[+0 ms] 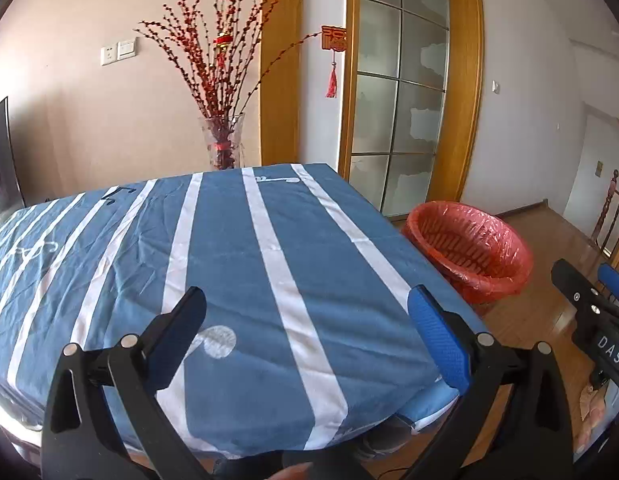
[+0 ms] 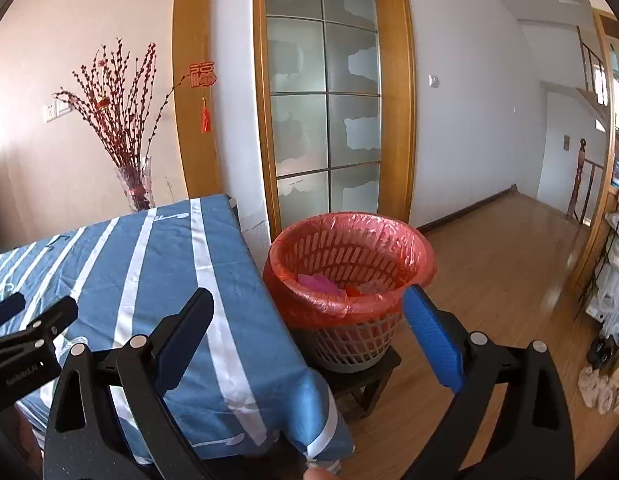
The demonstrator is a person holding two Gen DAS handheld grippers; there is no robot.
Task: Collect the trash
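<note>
The left tongs (image 1: 307, 312) stand wide apart with nothing between the fingers; they hang over the near part of the worktop (image 1: 229, 260), which wears a blue cloth with white stripes; the cloth surface shows no loose thing on it. The right tongs (image 2: 307, 314) stand wide apart too and hold nothing; they sit above the corner of the worktop (image 2: 149, 264), with the left finger over the cloth and the right finger beside the bin (image 2: 349, 280).

The bin is a grey basket with a red bag pulled over its rim; it stands on a small dark stool (image 2: 365, 376) just beside the edge of the worktop, on the wooden floor (image 2: 489, 280). The trash (image 2: 333, 284) lies inside the bin: pink and red crumpled pieces at the bottom of the bag. In the left view the bin (image 1: 469, 252) shows at the right of the worktop, and the right tongs (image 1: 589, 292) come in from the right edge.

Behind the worktop a glass vase (image 1: 223, 140) with red branches stands by the wall; a glass door (image 2: 325, 92) in a wood frame is behind the bin; a red charm (image 2: 203, 80) hangs from one branch.
</note>
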